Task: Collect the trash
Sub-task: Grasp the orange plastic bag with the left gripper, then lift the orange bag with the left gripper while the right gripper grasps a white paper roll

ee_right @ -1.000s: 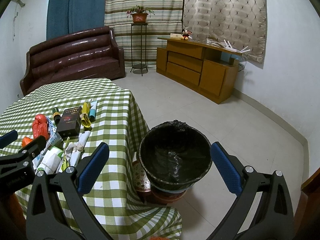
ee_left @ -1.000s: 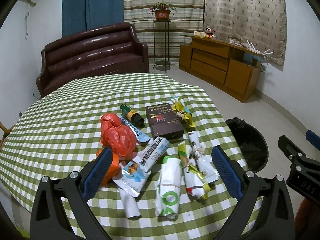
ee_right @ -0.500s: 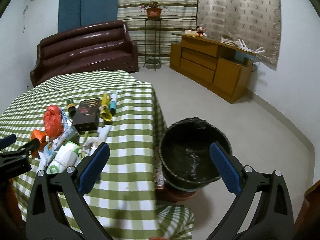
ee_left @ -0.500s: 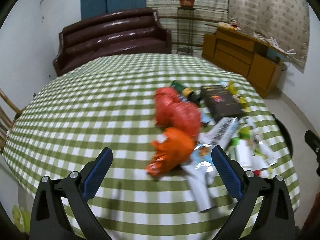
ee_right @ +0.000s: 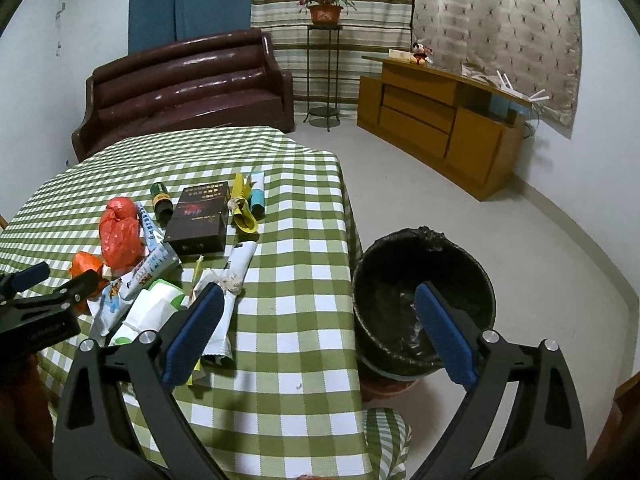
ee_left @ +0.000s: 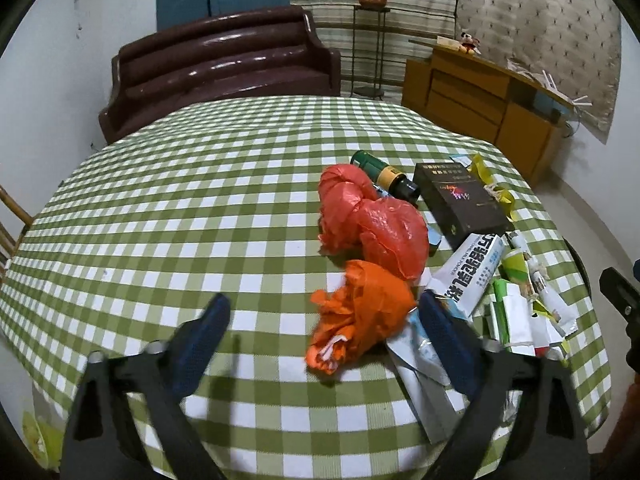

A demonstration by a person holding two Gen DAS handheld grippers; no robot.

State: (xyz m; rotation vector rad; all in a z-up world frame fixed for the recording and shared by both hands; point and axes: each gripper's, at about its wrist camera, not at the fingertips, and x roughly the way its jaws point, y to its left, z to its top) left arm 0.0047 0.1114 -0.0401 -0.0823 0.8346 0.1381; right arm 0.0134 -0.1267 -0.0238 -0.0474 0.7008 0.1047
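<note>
A pile of trash lies on the green-checked table [ee_left: 200, 208]: a crumpled orange bag [ee_left: 360, 316], a red bag [ee_left: 372, 220], a dark box [ee_left: 460, 200], a green bottle [ee_left: 384, 174], a white printed wrapper [ee_left: 474, 272] and white-green packets [ee_left: 516, 316]. My left gripper [ee_left: 324, 312] hangs low over the near edge with the orange bag between its closing jaws; the pads do not press on it. My right gripper [ee_right: 320, 296] straddles the table's corner and the black-lined bin [ee_right: 420, 236], its jaws wide and closing slightly on nothing. The left gripper [ee_right: 64, 276] shows beside the orange bag [ee_right: 82, 262].
The bin stands on the floor just off the table's right corner. A brown sofa [ee_left: 224, 64] is behind the table, a plant stand [ee_right: 324, 68] and a wooden cabinet [ee_right: 440, 120] along the back wall. A wooden chair part [ee_left: 8, 220] shows at the left edge.
My left gripper swung left and sank toward the orange bag, and its jaws narrowed around it. My right gripper turned left and dipped, bringing the table corner and wrappers closer.
</note>
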